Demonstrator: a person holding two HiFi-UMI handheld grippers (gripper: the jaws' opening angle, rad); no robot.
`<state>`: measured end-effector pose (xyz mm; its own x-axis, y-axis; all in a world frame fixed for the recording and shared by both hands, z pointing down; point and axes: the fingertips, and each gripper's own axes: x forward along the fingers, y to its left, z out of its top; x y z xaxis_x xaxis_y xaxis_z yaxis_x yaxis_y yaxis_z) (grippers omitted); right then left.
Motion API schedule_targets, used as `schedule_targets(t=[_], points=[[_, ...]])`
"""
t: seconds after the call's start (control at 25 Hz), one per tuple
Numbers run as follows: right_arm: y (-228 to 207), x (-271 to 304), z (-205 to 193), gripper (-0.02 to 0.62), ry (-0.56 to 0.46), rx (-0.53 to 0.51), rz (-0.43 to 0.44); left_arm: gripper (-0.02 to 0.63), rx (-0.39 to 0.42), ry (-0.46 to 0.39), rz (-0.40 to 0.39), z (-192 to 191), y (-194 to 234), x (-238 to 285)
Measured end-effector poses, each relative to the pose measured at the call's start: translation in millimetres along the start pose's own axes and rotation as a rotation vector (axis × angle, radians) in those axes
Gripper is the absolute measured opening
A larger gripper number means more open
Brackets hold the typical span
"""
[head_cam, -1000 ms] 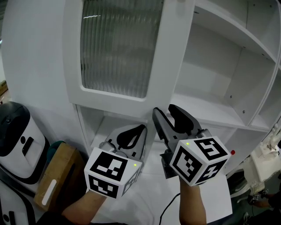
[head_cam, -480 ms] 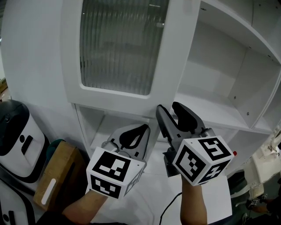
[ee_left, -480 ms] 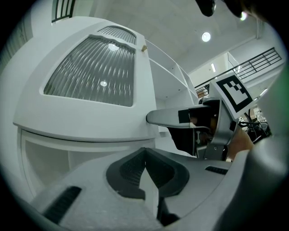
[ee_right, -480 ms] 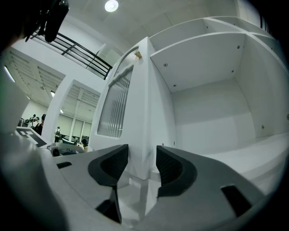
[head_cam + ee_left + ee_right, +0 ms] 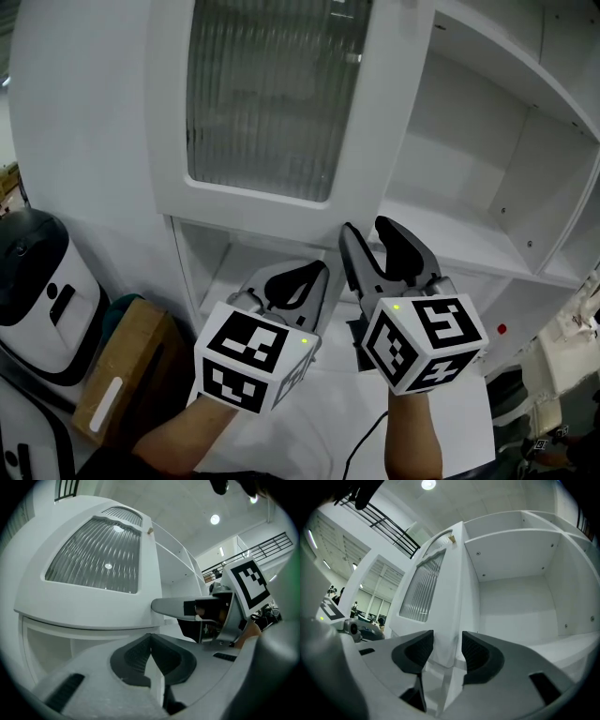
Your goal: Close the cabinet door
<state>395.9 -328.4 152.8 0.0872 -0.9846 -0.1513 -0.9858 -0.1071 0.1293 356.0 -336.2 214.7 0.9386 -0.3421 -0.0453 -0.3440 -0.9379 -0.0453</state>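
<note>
Standing open: 1 cabinet door, white-framed, with 1 ribbed glass pane, swung out to the left of the white cabinet and leaving its bare interior exposed.

Progress: closing not yet achieved; judged to be at the approach stage, with the whole swing shut left to do.

- Right gripper: 1. Jaws apart, set just under the door's lower free corner. In the right gripper view that door edge lines up between the 2 pads; actual contact cannot be told.
- Left gripper: 1. Jaws together on nothing, held low beside the right one, beneath the door's bottom rail.
- Shelf boards in sight in the open bay: 2, both bare.
- Beside the cabinet at left: 1 white-and-black appliance and 1 brown box.
</note>
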Motion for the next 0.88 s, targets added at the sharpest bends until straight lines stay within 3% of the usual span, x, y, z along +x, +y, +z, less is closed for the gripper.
schedule_targets(t=[0.24, 0.88], points=[[1, -8, 0, 0.187, 0.003, -0.025, -0.049, 0.012, -0.028, -0.001, -0.011, 4, 0, -8], [55, -30, 5, 0.112, 0.024, -0.057, -0.071, 0.012, -0.063, -0.015, -0.012, 13, 13, -54]])
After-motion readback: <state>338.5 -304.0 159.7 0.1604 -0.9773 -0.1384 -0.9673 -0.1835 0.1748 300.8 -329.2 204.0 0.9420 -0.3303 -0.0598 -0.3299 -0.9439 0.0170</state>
